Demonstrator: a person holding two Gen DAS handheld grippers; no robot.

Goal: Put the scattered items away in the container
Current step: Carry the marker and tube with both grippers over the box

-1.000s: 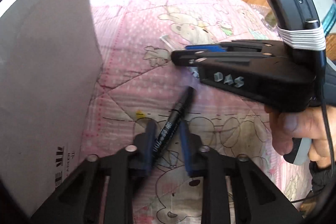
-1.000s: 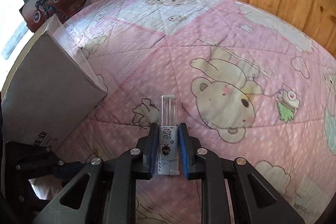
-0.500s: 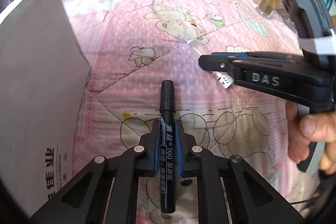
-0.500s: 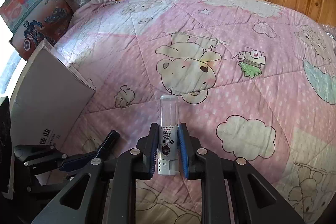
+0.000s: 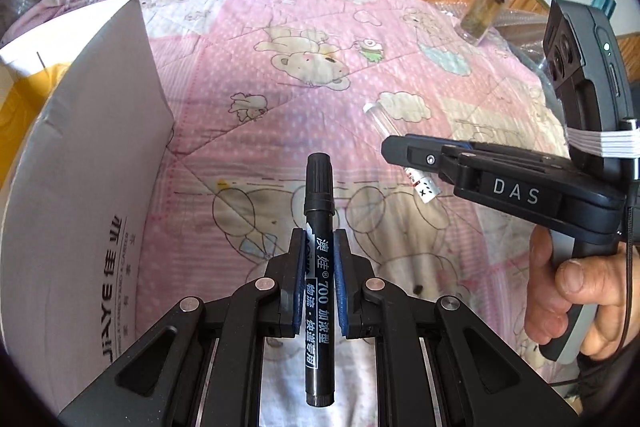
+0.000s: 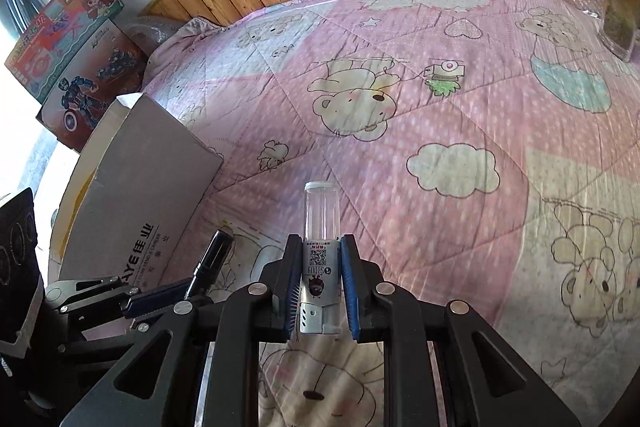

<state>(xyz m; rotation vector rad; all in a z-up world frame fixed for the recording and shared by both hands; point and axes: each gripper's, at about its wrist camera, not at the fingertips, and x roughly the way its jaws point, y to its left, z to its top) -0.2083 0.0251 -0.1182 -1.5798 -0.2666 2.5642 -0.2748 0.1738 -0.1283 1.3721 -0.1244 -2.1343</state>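
The left gripper (image 5: 319,263) had just squeezed shut on the black marker (image 5: 318,251) and lifted it off the quilt (image 5: 288,115). The right gripper (image 6: 319,283) held the clear tube (image 6: 321,247) tight. The box (image 5: 80,195) waited at nine o'clock, so both could go in next.
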